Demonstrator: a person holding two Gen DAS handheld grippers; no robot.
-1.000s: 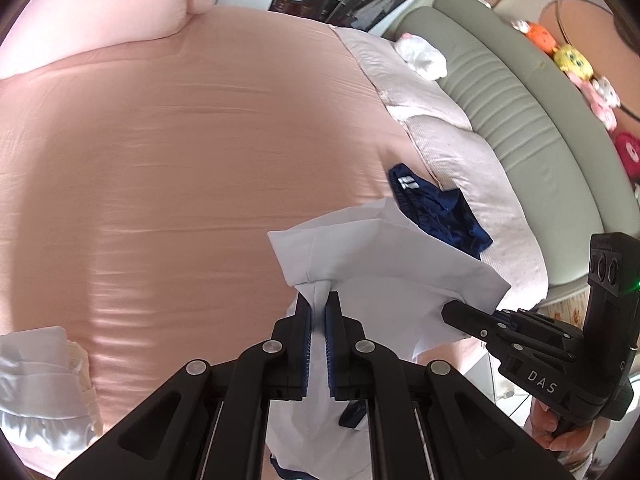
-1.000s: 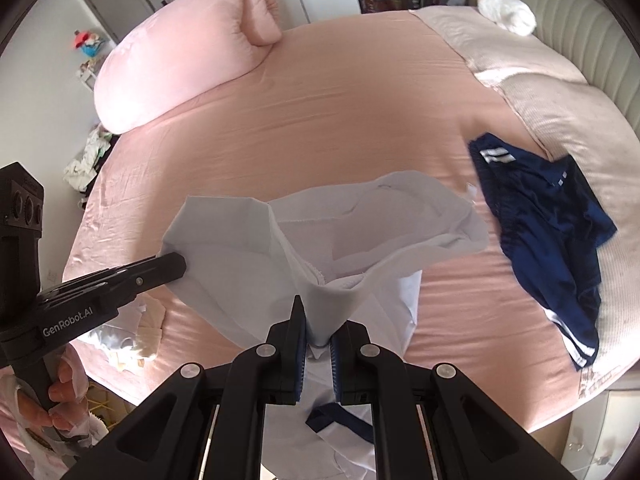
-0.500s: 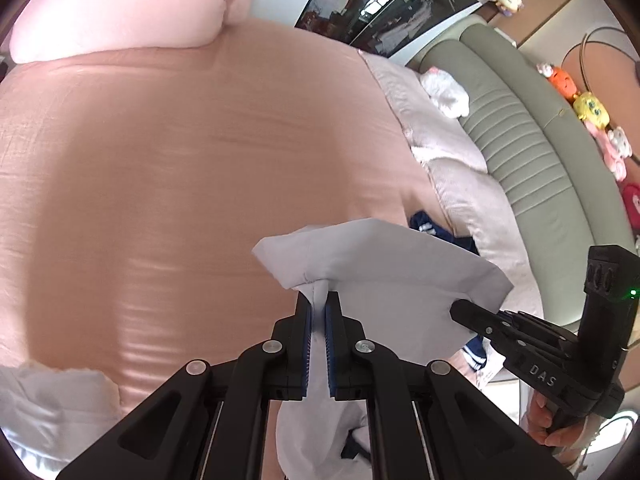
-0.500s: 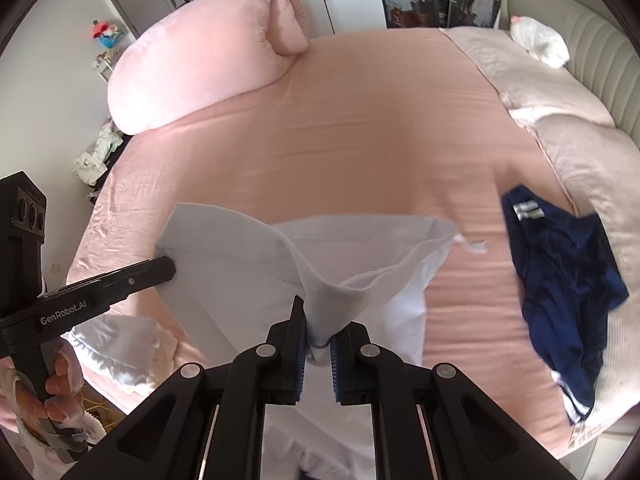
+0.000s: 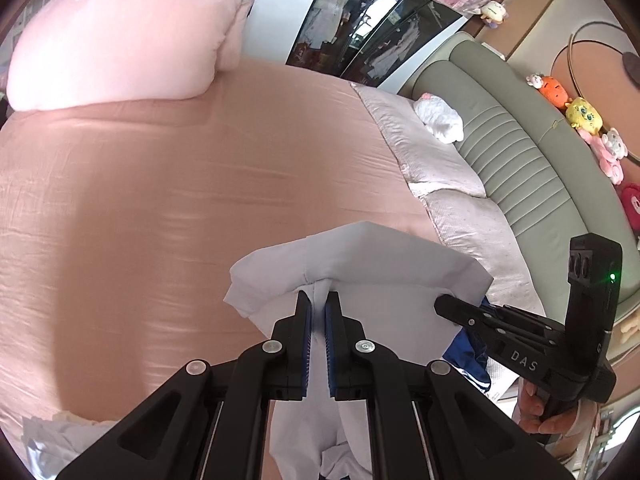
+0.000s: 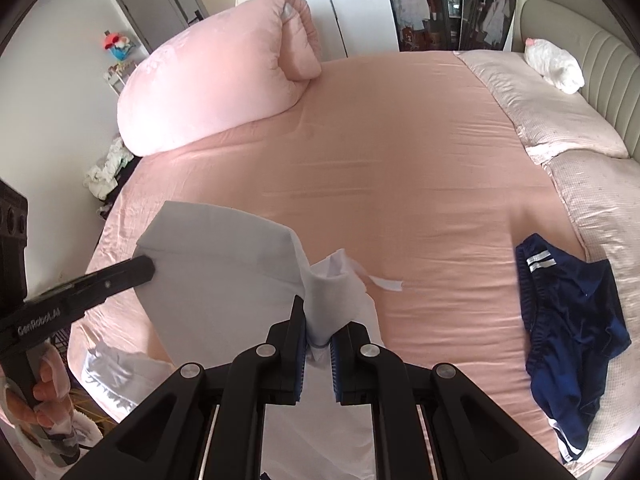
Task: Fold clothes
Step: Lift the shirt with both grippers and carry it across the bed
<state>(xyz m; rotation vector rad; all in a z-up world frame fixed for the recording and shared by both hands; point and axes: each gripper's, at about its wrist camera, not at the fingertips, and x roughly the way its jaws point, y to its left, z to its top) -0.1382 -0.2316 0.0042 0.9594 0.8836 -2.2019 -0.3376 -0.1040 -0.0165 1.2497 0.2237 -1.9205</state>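
Lifted higher off the bed (image 6: 400, 152), white garment (image 6: 224, 272) hangs between both hand-held grippers.

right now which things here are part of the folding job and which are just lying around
In the job:
white garment, held up over the bed
left tool, shut on it
right tool, shut on it

Lying about:
navy shorts on the pink sheet
rolled pink duvet
white plush toy
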